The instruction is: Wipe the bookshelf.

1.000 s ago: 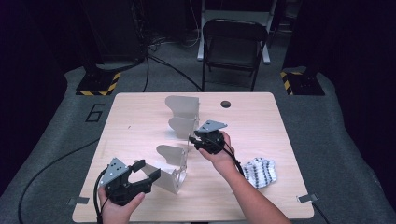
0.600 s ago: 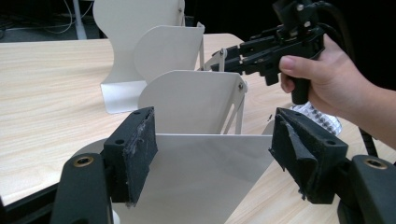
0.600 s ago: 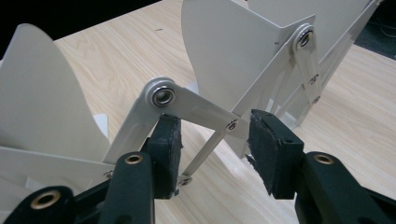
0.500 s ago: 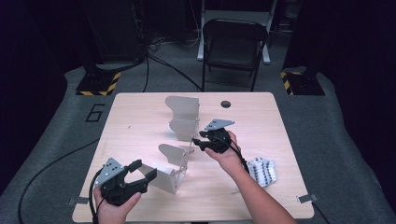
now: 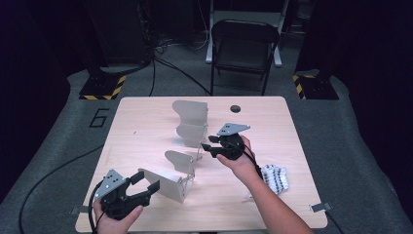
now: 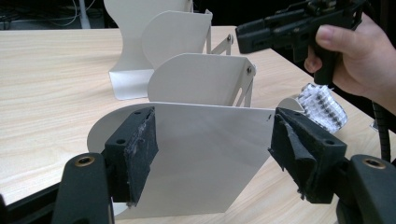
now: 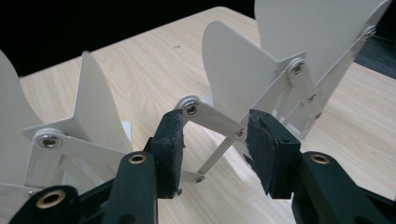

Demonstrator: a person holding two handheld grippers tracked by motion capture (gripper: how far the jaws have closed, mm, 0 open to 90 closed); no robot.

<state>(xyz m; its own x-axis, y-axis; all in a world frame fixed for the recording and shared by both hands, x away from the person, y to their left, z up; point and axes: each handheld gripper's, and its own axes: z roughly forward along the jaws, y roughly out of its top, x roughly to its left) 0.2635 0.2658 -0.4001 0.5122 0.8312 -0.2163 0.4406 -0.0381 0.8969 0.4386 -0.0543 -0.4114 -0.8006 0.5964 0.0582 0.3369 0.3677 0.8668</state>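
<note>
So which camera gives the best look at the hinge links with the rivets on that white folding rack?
The right gripper view: the hinge links sit close up between the open jaws, rivets plain. The left gripper view shows them farther off, behind the rack's panels. In the high view they are thin and small.

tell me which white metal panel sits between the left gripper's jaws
The nearest panel, at the table's front edge; the other two stand farther back.

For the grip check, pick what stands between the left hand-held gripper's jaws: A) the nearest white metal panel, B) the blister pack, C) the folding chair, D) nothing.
A: in the left gripper view the left hand-held gripper straddles the nearest white metal panel.
</note>
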